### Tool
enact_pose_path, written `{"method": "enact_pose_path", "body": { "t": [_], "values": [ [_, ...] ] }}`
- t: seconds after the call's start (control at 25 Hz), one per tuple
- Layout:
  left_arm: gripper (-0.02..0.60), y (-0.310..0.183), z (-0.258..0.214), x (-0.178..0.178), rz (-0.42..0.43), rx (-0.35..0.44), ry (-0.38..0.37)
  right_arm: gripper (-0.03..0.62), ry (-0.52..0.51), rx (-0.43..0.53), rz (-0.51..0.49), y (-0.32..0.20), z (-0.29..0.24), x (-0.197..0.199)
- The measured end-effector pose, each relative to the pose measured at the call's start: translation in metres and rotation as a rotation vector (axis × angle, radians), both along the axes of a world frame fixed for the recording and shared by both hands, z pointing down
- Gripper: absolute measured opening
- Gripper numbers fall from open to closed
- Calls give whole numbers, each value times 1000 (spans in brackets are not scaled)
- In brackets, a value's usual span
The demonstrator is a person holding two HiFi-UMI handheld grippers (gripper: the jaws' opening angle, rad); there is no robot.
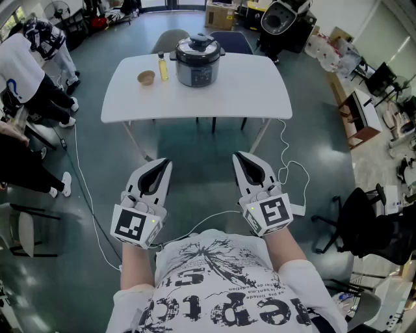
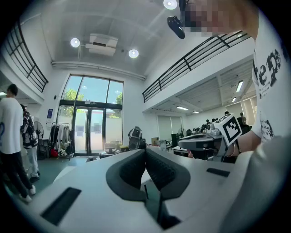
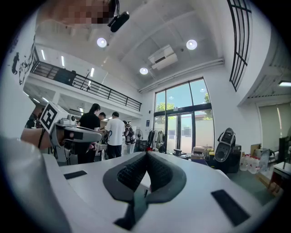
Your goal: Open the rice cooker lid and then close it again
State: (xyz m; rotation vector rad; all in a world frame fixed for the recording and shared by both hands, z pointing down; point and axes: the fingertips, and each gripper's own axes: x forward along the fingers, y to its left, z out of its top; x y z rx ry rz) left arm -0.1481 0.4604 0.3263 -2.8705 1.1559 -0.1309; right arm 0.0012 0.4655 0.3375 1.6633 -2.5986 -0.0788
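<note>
1. Both forearms are held forward at waist height, side by side and level.
2. The left gripper (image 1: 166, 162) and right gripper (image 1: 238, 157) are seen closed on nothing.
3. The rice cooker (image 1: 197, 60) is seen, lid down, on the white table (image 1: 253, 91), well apart from both.

Floor (image 1: 195, 162): dark grey-green and glossy, with a white cable (image 1: 77, 159) trailing across it on your left. A white desk (image 1: 260, 97) stands ahead of you, with two chairs (image 1: 170, 38) tucked in at its far side. A cardboard box (image 1: 220, 14) sits beyond them. To your right are a black office chair (image 1: 364, 214) and a second, wood-sided desk (image 1: 367, 117).

Hall: double height, white walls. Tall glazed doors (image 2: 91, 125) in the far wall admit daylight, and greenery shows outside. A clothes rack (image 2: 59, 139) stands beside them. A black-railed mezzanine (image 2: 195, 57) runs along one side. The ceiling carries round recessed lights (image 2: 75, 42), all lit, and a cassette air-conditioning unit (image 2: 103, 44).
</note>
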Motion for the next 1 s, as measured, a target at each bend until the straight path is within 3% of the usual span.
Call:
{"method": "enact_pose_path", "body": {
  "t": [0.28, 0.44, 0.64, 0.68, 0.76, 0.8, 0.88, 1.0],
  "values": [
    [13, -3, -9, -9, 8, 27, 4, 12, 0, 14, 4, -2, -7, -10],
    [13, -2, -16, -30, -24, 47, 51, 12, -5, 16, 13, 2, -9, -26],
    [13, 0, -6, -55, -17, 43, 47, 12, -66, -11, 10, 4, 3, -52],
    [12, 0, -5, -59, -16, 45, 56, 54, -85, -15, -14, 2, 4, -60],
    [12, -1, -2, -69, -13, 40, 60, 440, -118, -7, -58, -2, 5, -76],
    [12, -3, 1, -73, -11, 36, 55, 522, -118, 2, -59, -6, 4, -80],
    [12, -8, 4, -77, -8, 29, 52, 590, -92, 10, -34, -15, 4, -82],
    [12, -17, 9, -79, -14, 12, 56, 597, -74, -3, 3, -32, 7, -78]
  ]
}}
